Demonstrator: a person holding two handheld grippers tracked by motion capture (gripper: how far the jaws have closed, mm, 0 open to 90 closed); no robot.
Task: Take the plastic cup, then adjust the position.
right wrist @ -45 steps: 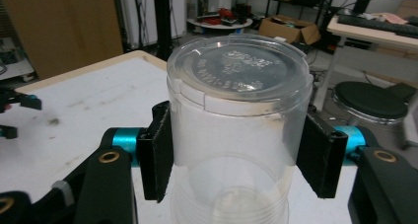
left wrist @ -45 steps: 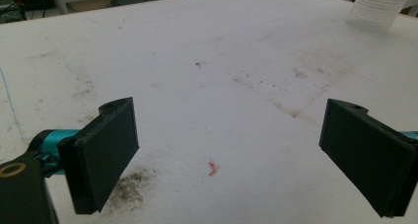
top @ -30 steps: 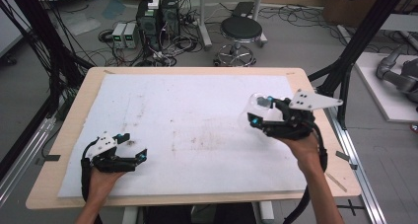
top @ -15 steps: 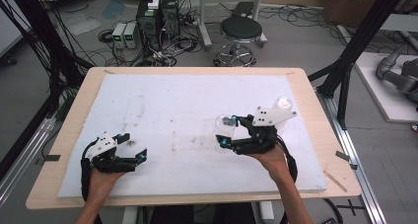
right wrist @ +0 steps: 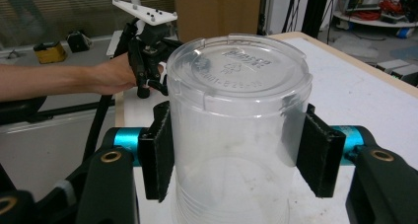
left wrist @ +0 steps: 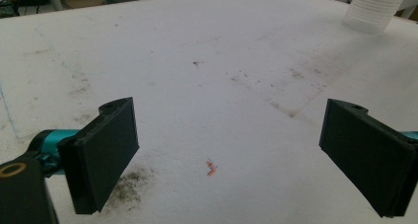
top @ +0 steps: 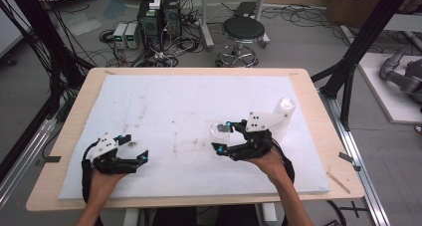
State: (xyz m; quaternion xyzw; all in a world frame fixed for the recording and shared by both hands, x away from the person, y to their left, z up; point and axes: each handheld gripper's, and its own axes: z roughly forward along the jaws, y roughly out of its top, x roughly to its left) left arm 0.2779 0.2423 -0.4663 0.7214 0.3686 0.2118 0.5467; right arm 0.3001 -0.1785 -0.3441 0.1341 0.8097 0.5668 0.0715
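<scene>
So the tabletop (top: 164,101) is covered by a big white sheet. Right tool (right wrist: 241,157) has its jaws clamped on both sides of a clear plastic cup (right wrist: 239,135), bottom end facing the camera; they've just been closing on it. Left tool (left wrist: 226,160) sits low with its jaws wide apart around nothing. The left gripper view catches a stack of cups (left wrist: 375,7) near the far edge.

White table mat (top: 189,101) bare across centre and far side, stack of cups (top: 283,117) standing near right edge, clear cup (top: 219,131) between right gripper (top: 222,136) pads, left gripper (top: 135,147) at near-left corner.
</scene>
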